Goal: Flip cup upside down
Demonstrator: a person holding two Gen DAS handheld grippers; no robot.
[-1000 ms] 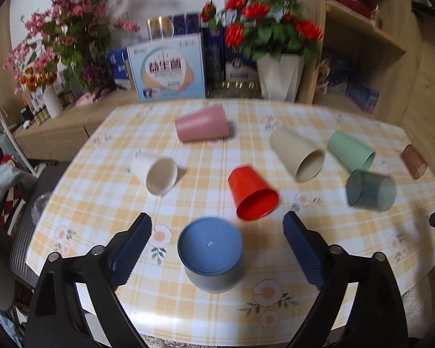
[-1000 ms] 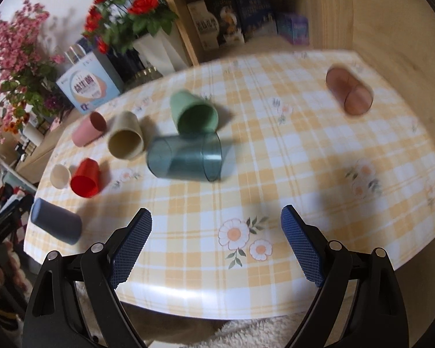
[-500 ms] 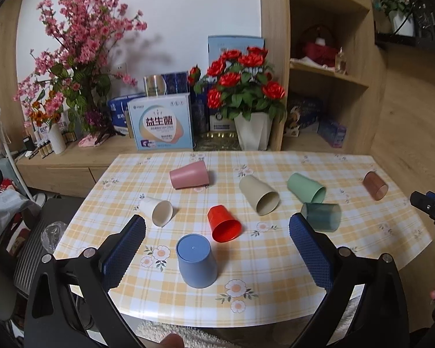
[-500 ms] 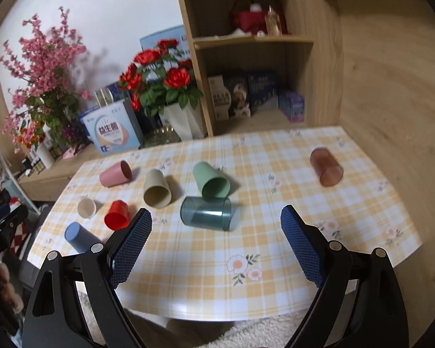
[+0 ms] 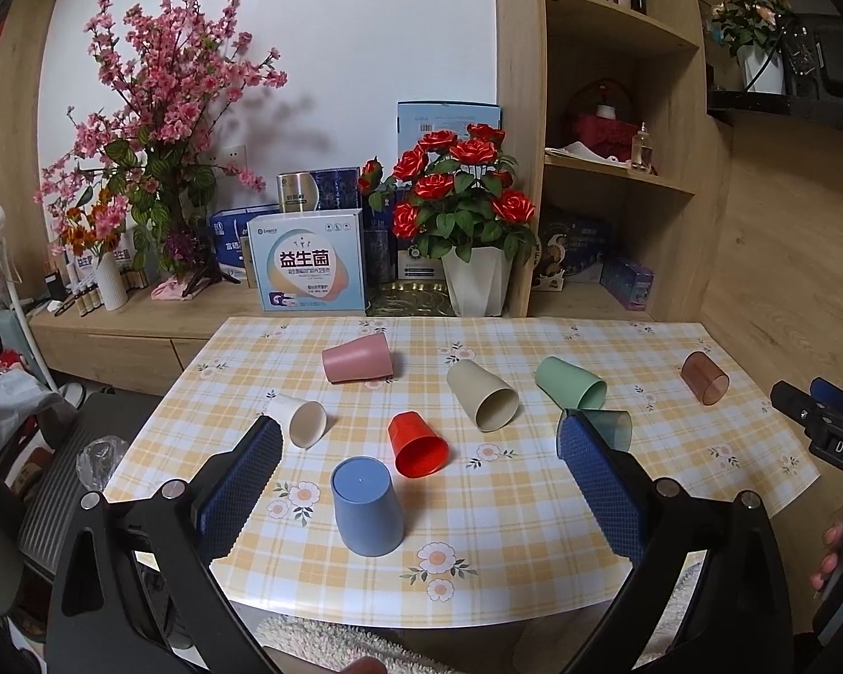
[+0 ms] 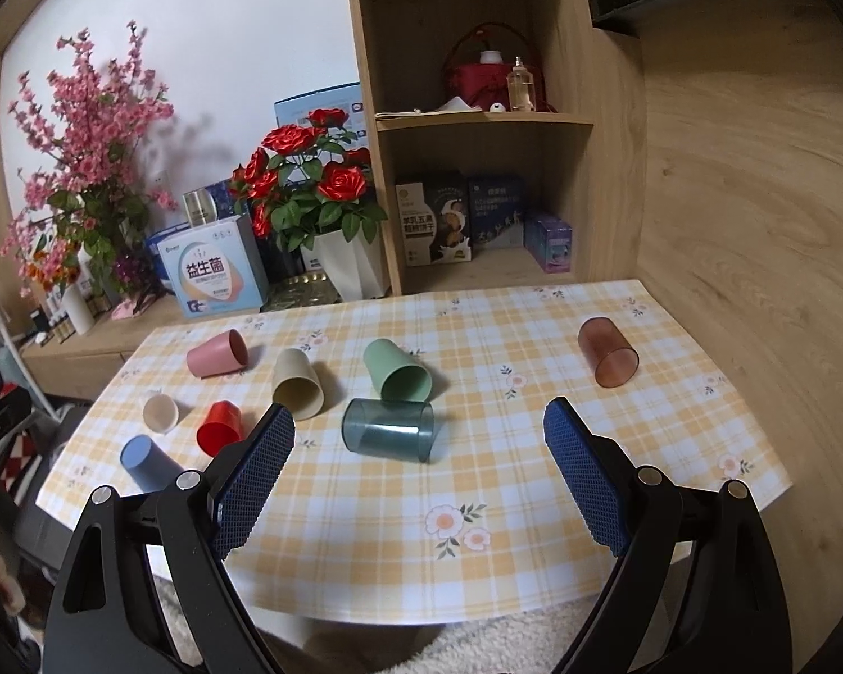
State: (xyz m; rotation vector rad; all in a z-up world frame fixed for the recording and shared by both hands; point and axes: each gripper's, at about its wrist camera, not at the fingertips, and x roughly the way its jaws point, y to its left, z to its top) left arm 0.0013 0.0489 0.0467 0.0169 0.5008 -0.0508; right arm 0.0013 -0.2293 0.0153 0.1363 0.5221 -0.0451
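A blue cup [image 5: 367, 507] stands upside down near the table's front edge; it also shows in the right wrist view [image 6: 147, 463]. Lying on their sides are a red cup [image 5: 417, 444], a white cup [image 5: 299, 420], a pink cup [image 5: 357, 358], a beige cup [image 5: 481, 396], a green cup [image 5: 570, 382], a dark teal cup [image 6: 388, 429] and a brown cup [image 6: 607, 352]. My left gripper [image 5: 418, 486] is open and empty, held back above the blue cup. My right gripper [image 6: 418, 477] is open and empty, held back from the teal cup.
The table [image 5: 534, 517] has a yellow checked cloth. Behind it stand a sideboard with a rose pot [image 5: 474, 275], boxes [image 5: 308, 261], pink blossom branches [image 5: 157, 129] and a wooden shelf [image 6: 477, 129]. A wooden wall [image 6: 758, 196] is at the right.
Both grippers have pulled back and up from the table, so the cups look smaller and farther. The blue cup stays upside down where it was. Both grippers stay open.
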